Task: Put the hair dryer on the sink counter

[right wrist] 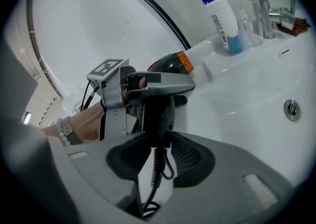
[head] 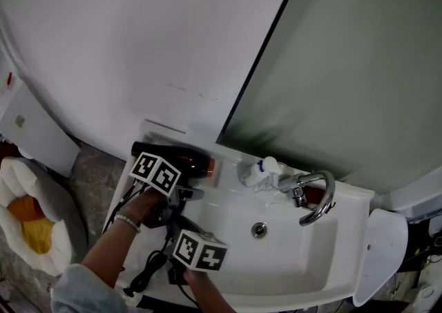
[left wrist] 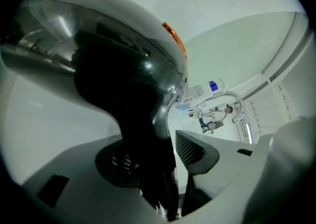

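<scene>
Dryer [head: 193, 161] lies on counter [head: 349, 202], handle [left wrist: 143, 139] between left gripper's [left wrist: 165, 161] spread jaws, right gripper [right wrist: 157, 143] pinching its end; letting go remains.

We found the hair dryer [head: 181, 159] to be a glossy black plastic shell, mirror-smooth, with a bright orange trim, and its cord [right wrist: 157, 168] a matt, rubbery black. The sink counter [head: 349, 201] shone as smooth white glazed ceramic under a polished chrome faucet [head: 298, 193] and a metal drain [head: 259, 229], beside a translucent plastic bottle [right wrist: 224, 18] with a paper-like label. We saw the right gripper [right wrist: 159, 145] as matt grey plastic with finely ribbed black pads [right wrist: 192, 156], and the wall [head: 138, 42] as plain, smooth white.
</scene>
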`<state>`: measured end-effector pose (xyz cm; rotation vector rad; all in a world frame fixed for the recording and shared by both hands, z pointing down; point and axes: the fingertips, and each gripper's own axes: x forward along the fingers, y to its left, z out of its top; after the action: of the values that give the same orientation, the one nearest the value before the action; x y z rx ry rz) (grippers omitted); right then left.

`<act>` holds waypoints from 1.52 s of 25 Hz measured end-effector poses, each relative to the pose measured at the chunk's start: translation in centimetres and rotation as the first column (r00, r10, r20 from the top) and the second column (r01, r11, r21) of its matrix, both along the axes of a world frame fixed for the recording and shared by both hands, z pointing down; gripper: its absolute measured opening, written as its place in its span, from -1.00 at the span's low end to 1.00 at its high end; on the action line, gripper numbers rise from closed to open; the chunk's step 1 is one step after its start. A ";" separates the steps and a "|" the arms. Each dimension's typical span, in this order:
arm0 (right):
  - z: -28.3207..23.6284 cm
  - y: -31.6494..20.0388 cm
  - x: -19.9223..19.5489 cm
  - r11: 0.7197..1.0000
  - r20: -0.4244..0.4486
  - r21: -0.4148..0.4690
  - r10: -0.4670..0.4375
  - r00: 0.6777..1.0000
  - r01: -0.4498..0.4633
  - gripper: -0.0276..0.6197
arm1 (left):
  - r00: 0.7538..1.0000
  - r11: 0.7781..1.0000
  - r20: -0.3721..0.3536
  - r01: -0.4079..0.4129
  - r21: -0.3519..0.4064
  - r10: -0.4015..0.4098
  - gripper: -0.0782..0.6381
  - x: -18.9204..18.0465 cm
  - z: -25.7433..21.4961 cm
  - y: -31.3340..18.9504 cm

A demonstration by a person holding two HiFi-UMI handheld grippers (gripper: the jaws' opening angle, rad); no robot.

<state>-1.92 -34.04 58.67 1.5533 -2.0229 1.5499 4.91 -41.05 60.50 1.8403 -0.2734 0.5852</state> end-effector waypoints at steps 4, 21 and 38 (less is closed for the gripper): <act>-0.1 0.0 -0.2 1.000 -0.012 -0.006 0.017 1.000 -0.018 -0.55 | 1.000 1.000 0.007 0.002 0.001 -0.002 -0.17 -0.4 -0.1 -0.1; -0.3 0.0 -0.4 1.000 -0.041 -0.004 0.028 0.999 -0.028 -0.55 | 0.999 0.999 0.031 -0.040 0.010 0.040 -0.16 -1.2 0.0 0.2; -1.1 -0.1 -0.4 0.998 -0.066 0.043 -0.031 0.997 0.034 -0.54 | 0.992 0.998 0.119 -0.048 0.042 0.043 -0.21 -1.8 0.5 0.0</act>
<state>-2.35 -34.12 57.55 1.5568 -2.0503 1.4334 3.11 -41.05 60.96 1.8622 -0.3267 0.7259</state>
